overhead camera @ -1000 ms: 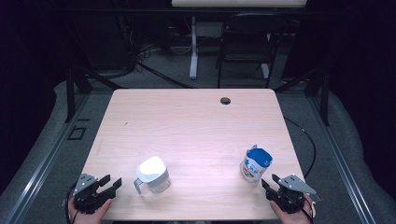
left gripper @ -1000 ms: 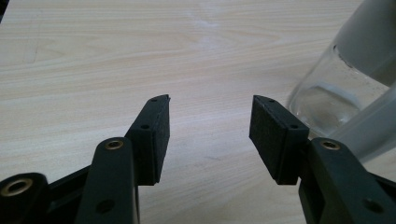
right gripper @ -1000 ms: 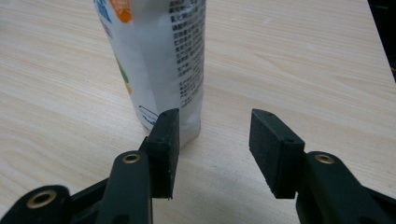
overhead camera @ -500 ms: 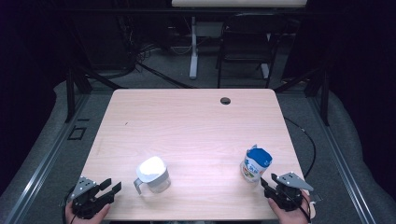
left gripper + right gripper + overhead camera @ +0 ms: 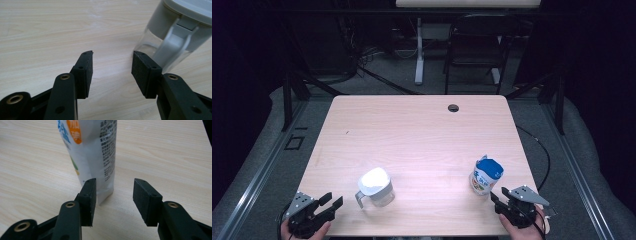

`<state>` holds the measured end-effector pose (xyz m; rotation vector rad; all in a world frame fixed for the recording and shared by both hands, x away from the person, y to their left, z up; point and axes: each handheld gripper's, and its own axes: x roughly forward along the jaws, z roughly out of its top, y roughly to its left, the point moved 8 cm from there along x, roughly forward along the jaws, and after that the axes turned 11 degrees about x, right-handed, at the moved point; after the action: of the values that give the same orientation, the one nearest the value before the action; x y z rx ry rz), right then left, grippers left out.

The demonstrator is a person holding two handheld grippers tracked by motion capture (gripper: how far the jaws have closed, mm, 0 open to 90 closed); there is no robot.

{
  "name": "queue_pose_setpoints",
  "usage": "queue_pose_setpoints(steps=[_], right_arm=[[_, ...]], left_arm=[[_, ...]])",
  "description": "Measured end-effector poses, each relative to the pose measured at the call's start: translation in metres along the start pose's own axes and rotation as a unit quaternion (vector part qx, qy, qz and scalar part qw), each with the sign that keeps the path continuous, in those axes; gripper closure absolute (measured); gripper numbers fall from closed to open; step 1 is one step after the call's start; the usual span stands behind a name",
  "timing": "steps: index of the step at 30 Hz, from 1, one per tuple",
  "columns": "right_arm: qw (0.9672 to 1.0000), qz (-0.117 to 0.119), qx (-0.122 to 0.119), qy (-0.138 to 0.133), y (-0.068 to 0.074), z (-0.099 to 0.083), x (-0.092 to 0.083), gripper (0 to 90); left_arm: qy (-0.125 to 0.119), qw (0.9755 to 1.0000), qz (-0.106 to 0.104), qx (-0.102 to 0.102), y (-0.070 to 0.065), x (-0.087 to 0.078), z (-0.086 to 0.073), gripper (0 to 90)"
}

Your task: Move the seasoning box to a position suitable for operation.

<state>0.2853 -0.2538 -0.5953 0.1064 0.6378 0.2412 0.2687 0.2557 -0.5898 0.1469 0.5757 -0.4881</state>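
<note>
A clear jug [image 5: 375, 186] with a grey lid and handle stands near the table's front, left of centre. My left gripper [image 5: 333, 200] sits at the front left corner, pointing toward the jug. In the left gripper view my left gripper [image 5: 112, 67] is open, and its jaws have just been closing a little with nothing between them; the jug [image 5: 175, 32] stands just past the right jaw. A white pouch [image 5: 486, 176] with a blue top stands upright at the front right. My right gripper [image 5: 500, 196] is just behind it. My right gripper [image 5: 113, 195] is open, with the pouch [image 5: 92, 152] just ahead of its left jaw.
The light wooden table [image 5: 412, 130] has a round black cable hole [image 5: 453, 107] near its far edge. Beyond the table are a dark chair [image 5: 474, 45], a white desk leg [image 5: 418, 50] and cables on the floor. Metal rails run along both sides.
My left gripper has drifted slightly toward the near table edge. The right gripper, jug and pouch have not moved.
</note>
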Motion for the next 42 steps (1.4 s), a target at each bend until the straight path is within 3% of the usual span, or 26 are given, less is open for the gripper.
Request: queue_pose_setpoints(steps=[6, 10, 22, 31, 40, 42], right_arm=[[0.9999, 0.010, -0.004, 0.003, 0.005, -0.002, -0.004, 53.5], [0.9999, 0.015, -0.007, 0.005, 0.008, -0.003, -0.007, 53.4], [0.9997, 0.020, -0.007, 0.007, 0.011, -0.004, -0.012, 53.5], [0.9997, 0.022, -0.007, 0.007, 0.011, -0.007, -0.012, 53.4], [0.9996, 0.024, -0.012, 0.011, 0.014, -0.008, -0.013, 53.1], [0.9995, 0.027, -0.015, 0.010, 0.016, -0.009, -0.013, 52.9]], left_arm=[[0.003, 0.9998, -0.006, 0.018, -0.011, 0.001, 0.003, 51.6], [0.001, 0.9997, -0.020, 0.015, -0.018, 0.000, 0.003, 52.9], [-0.004, 0.9986, -0.037, 0.039, -0.031, 0.002, 0.010, 53.1], [-0.004, 0.9978, -0.044, 0.049, -0.039, 0.006, 0.013, 52.8], [0.020, 0.9965, -0.041, 0.070, -0.045, 0.020, 0.010, 53.4], [0.019, 0.9970, -0.039, 0.064, -0.044, 0.022, 0.010, 53.8]])
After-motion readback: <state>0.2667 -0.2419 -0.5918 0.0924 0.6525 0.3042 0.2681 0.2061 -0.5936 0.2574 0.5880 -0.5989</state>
